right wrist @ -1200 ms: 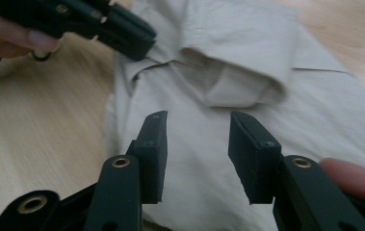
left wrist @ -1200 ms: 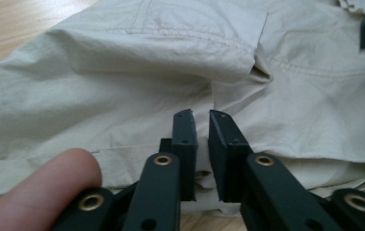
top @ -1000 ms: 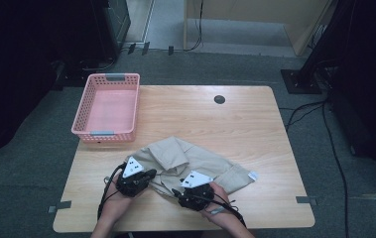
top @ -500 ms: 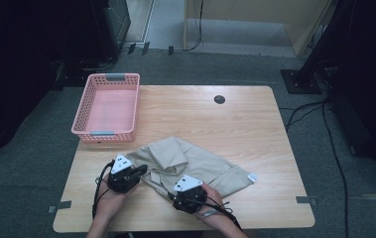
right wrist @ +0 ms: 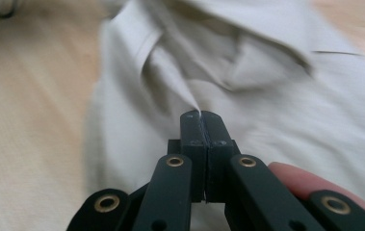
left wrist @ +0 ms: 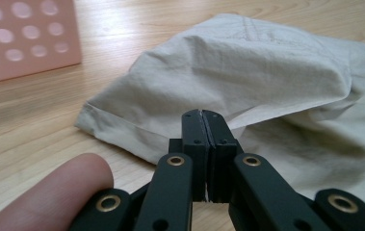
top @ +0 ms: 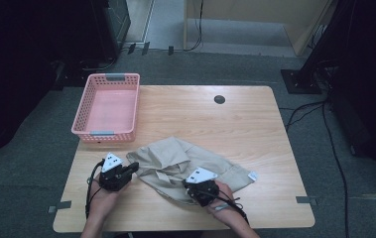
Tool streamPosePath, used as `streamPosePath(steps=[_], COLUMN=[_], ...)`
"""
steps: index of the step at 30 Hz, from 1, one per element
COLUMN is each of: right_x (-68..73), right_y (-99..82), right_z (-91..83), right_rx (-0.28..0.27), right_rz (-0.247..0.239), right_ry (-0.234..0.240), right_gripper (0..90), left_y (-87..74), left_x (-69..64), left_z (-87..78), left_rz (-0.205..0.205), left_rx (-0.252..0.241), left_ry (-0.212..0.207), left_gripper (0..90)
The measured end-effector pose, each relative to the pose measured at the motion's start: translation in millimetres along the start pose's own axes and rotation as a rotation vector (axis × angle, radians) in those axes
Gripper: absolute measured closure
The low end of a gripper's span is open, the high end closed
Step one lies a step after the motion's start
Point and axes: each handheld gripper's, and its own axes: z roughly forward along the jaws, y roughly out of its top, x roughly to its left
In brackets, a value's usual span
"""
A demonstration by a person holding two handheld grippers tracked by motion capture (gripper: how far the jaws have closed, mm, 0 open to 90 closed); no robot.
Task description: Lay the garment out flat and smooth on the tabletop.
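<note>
A beige garment lies crumpled on the wooden table, toward its near edge. My left gripper is at the garment's left hem, and its jaws are shut with the hem pinched at their tips. At the cloth's near edge is my right gripper. Its jaws have just been closing and now meet on a raised fold of the fabric, which pulls up to the tips. A finger shows beside each gripper in the gripper views.
A pink perforated basket stands at the table's left, just beyond the left gripper; its wall shows in the left gripper view. A small dark round hole marks the far middle of the tabletop. A white tag sticks out at the garment's right end.
My left gripper has slid to the left, taking the garment's left edge with it. The right gripper shifted left, then came back right at the cloth's near edge.
</note>
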Motion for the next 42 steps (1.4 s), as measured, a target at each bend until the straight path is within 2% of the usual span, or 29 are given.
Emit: streamPosePath(steps=[2,9,15,19,22,25,30,34,36,37,39,40,42], right_x=[-14.3,-65.3,-101.7,-118.8,-127.7,-133.9,-141.6,-145.7,-146.4,-146.0,-145.3,-145.2,-145.7], right_y=[0.0,-7.6,-22.7,-32.3,-37.9,-42.2,-44.1,-44.6,-45.0,-45.1,-45.2,-45.3,-45.5], right_z=[-9.2,-36.5,-44.9,-46.5,-47.4,-47.5,-55.6,-62.2,-62.2,-61.6,-60.8,-60.6,-60.9], right_rx=[-0.019,-0.059,-0.056,-0.049,-0.042,-0.036,-0.061,-0.079,-0.081,-0.08,-0.083,-0.086,-0.088], right_rz=[0.032,0.141,0.236,0.283,0.308,0.311,0.336,0.343,0.347,0.345,0.347,0.346,0.346], right_ry=[-0.015,-0.117,-0.189,-0.221,-0.245,-0.275,-0.292,-0.299,-0.3,-0.302,-0.307,-0.305,-0.303], right_gripper=[90.0,90.0,90.0,90.0,90.0,90.0,90.0,90.0,90.0,90.0,90.0,90.0,90.0], left_y=[-0.2,-5.2,-10.7,-13.4,-14.3,-14.4,-12.2,-11.9,-11.9,-11.1,-7.5,-5.1,-0.2], left_x=[2.3,21.6,30.2,32.3,31.2,28.3,25.8,25.8,22.9,21.0,15.9,12.2,1.7], left_z=[-1.0,-8.2,-6.4,-3.8,-1.8,-0.2,-3.0,-5.0,-4.5,-4.8,-6.4,-8.0,-9.9], left_rz=[-0.005,-0.025,-0.032,-0.03,-0.008,0.018,0.043,0.054,0.061,0.067,0.076,0.081,0.107], left_rx=[-0.002,0.007,0.039,0.07,0.094,0.116,0.138,0.142,0.125,0.113,0.069,0.039,-0.008], left_ry=[0.007,0.076,0.115,0.111,0.095,0.078,0.04,0.019,0.015,0.014,-0.001,-0.02,-0.092], left_gripper=[89.4,89.7,90.0,90.0,90.0,90.0,90.0,90.0,89.2,84.7,69.8,63.8,56.7])
